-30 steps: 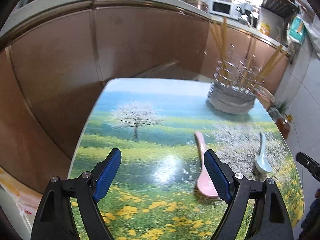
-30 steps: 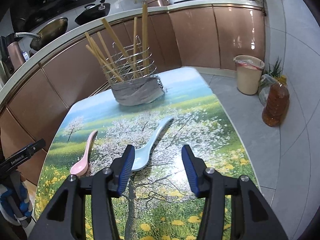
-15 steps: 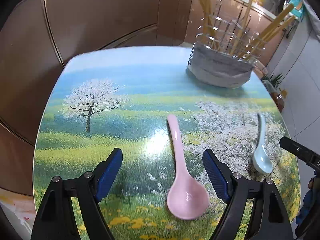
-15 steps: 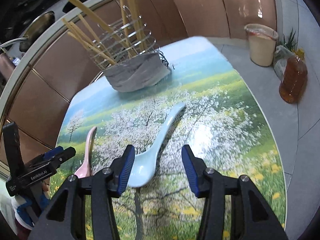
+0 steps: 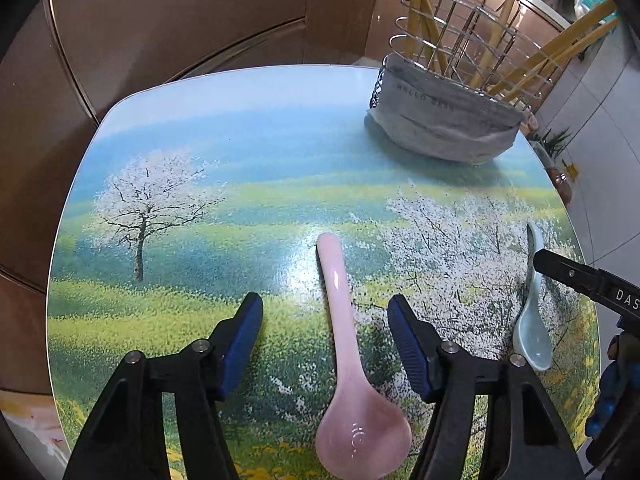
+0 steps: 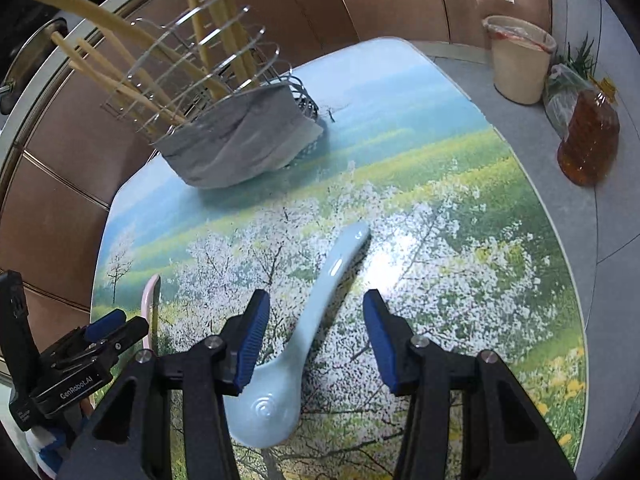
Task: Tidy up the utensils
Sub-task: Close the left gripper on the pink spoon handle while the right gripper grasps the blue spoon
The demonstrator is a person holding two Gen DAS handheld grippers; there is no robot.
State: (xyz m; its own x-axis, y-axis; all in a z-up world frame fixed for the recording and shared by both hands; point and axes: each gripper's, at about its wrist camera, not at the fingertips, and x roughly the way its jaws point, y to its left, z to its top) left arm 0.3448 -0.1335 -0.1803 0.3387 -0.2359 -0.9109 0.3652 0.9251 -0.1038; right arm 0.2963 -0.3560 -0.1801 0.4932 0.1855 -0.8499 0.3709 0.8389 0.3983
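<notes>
Pink and pale blue, the two ceramic soup spoons lie flat on the glossy landscape-printed table (image 5: 168,128), and the step in hand looks like the reach before a double pick-up. The left gripper (image 5: 324,308) hangs low over the pink spoon (image 5: 348,364), fingers spread wide and holding nothing, the handle running between them and the bowl toward the near edge. The right gripper (image 6: 316,304) is posed alike over the blue spoon (image 6: 304,328), its fingers also apart and empty; this handle slants away toward the far right, so it sits closer to the left finger. Both tools tilt forward and down toward the tabletop. Next, each probably needs to drop the last bit and close across its handle, the right one perhaps after squaring up. The wire utensil holder (image 6: 188,80), wrapped low in grey cloth and holding chopsticks (image 6: 208,16), stands by the far edge and is the likely destination.
</notes>
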